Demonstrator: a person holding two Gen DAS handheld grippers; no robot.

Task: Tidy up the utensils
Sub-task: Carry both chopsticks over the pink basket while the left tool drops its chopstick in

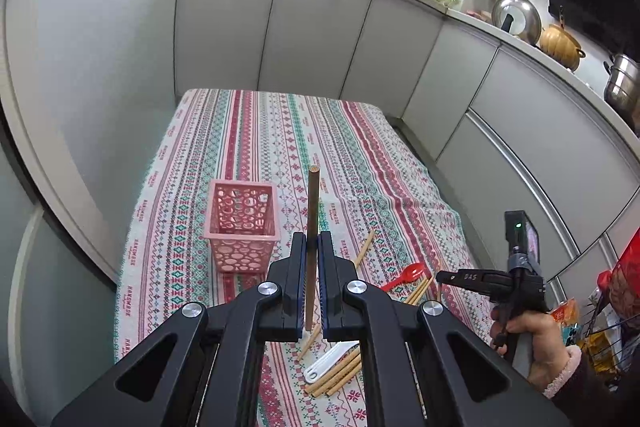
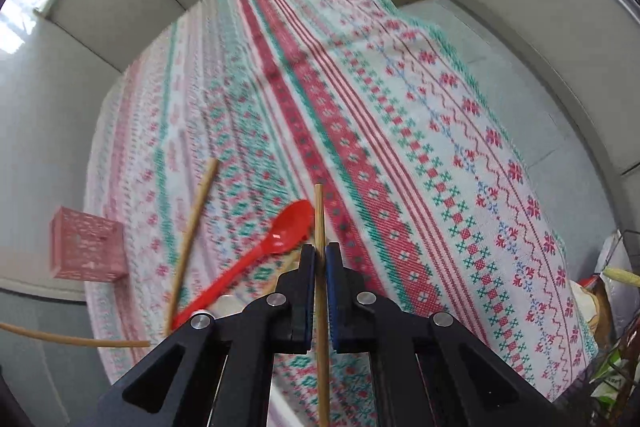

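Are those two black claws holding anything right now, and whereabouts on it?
Yes. The left gripper pinches a dark brown chopstick near its lower end. The right gripper pinches a pale bamboo chopstick partway along, nearer its upper end.

Black left gripper point(image 1: 309, 247) with silver screws and blue-lined jaws; dark sleeve point(image 1: 588, 375), pink fleecy cuff.

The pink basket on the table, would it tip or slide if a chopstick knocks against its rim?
Probably yes. The pink basket is taller than its base and its walls are mostly holes, so it likely weighs little. It stands empty on the tablecloth, with nothing to steady it; the cloth may curb sliding, so tipping seems likelier.
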